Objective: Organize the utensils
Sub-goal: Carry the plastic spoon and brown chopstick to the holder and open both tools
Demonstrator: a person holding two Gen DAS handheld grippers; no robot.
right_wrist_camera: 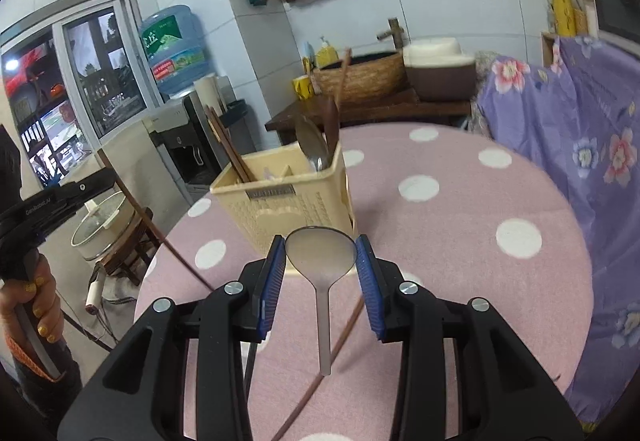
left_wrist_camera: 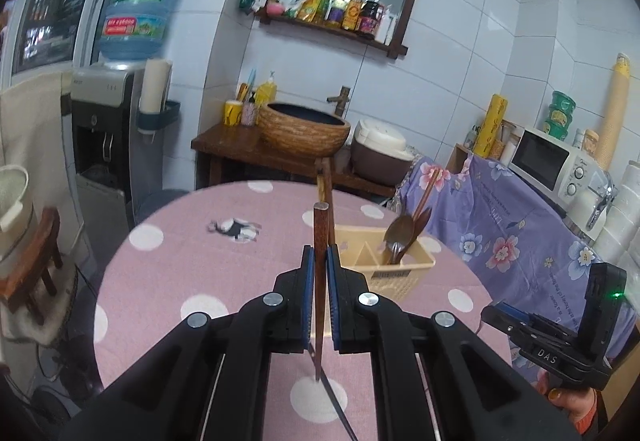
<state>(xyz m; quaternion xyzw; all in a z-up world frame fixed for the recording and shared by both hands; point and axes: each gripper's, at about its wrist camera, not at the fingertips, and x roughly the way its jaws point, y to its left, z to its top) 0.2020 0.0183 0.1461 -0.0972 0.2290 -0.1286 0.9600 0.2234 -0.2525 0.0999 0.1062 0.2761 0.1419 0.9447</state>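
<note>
Left gripper (left_wrist_camera: 320, 261): jaws clenched on a dark wooden chopstick (left_wrist_camera: 320, 241), held roughly upright, its top end just above the blue pads (left_wrist_camera: 307, 281) and the lower end hanging below them over the worktop (left_wrist_camera: 168, 273). A second stick (left_wrist_camera: 326, 197) shows just behind it; can't tell if it's in the grip too.

Right gripper (right_wrist_camera: 321, 255): jaws grasping a translucent spoon (right_wrist_camera: 321, 253) by the edges of its bowl, handle hanging down toward the camera. Jaws stand partly apart, spoon bowl spanning the gap. A brown chopstick (right_wrist_camera: 320, 373) lies on the worktop under the spoon handle.

Cream plastic utensil basket (left_wrist_camera: 404, 273) sits on the worktop, just beyond both grippers. It has dividers. One compartment holds spoons (right_wrist_camera: 314, 149) standing up; another holds a pair of chopsticks (right_wrist_camera: 228, 149) leaning out.

Worktop is a round table with a pink, white-dotted cloth. A small dark mark or patch (left_wrist_camera: 236, 229) on the cloth beyond the left gripper.

Each gripper is visible from the other's camera, with a hand (right_wrist_camera: 36, 305) on the left one's grip.

Background: sink basin (left_wrist_camera: 304, 129) on a wood stand, rice cooker (left_wrist_camera: 380, 149), water dispenser (left_wrist_camera: 108, 129), microwave (left_wrist_camera: 556, 165), purple floral cover (left_wrist_camera: 520, 225).
</note>
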